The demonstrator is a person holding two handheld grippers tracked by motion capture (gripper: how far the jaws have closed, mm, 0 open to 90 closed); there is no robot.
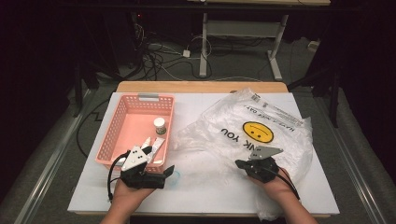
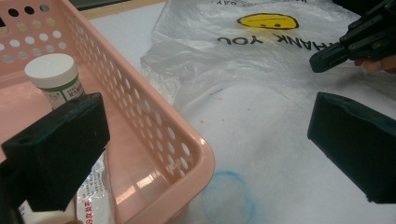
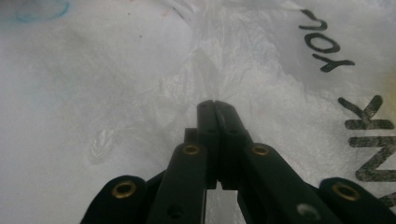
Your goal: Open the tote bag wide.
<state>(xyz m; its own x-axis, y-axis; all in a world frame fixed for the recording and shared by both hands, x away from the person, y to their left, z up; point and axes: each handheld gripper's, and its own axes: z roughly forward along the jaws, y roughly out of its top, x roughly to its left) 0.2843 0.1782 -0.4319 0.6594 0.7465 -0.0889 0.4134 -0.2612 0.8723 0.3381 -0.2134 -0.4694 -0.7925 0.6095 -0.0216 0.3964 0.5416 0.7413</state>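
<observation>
A clear plastic bag [image 1: 280, 116] with a yellow smiley and "THANK YOU" lies crumpled on the right half of the white tabletop [image 1: 210, 198]. My right gripper [image 1: 238, 164] rests low on the bag's near-left part; its jaws are shut, and the film [image 3: 261, 70] puckers into the tips [image 3: 215, 103]. My left gripper [image 1: 159, 161] stands open at the near right corner of the pink basket [image 1: 105, 140], one jaw over the basket and the other over the table. The basket holds a small white-capped bottle [image 1: 159, 126] and a sachet [image 1: 158, 145].
A faint blue ring [image 1: 173, 178] is drawn on the tabletop just right of the basket's near corner. Beyond the table's far edge, cables [image 1: 154, 56] and desk legs [image 1: 203, 46] are on the floor. Bare tabletop lies between the two grippers.
</observation>
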